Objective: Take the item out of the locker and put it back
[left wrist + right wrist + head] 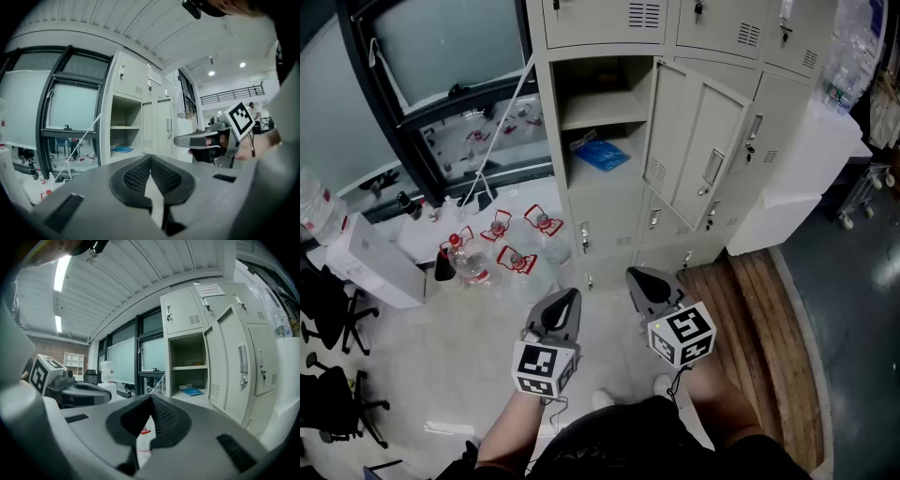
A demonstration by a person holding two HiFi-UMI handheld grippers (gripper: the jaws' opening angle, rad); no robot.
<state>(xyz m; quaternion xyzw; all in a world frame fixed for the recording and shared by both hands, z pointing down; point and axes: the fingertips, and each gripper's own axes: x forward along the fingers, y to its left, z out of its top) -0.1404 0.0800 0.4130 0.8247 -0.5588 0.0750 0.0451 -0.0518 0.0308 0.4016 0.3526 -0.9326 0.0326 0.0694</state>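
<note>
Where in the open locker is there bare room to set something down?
Upper shelf looks bare, wall to wall. Lower shelf: only a strip right of the blue packet, beside the open door. Floor left of the locker is crowded with water bottles.

Clear water bottles (471, 260), black office chairs (330, 309), white box (370, 264), wooden platform (769, 323)

Nothing here can really be read. A white paper notice (209, 288) is stuck high on the locker (180, 310), but its print is too small to make out. The red labels on the bottles (472, 262) on the floor are equally illegible.
</note>
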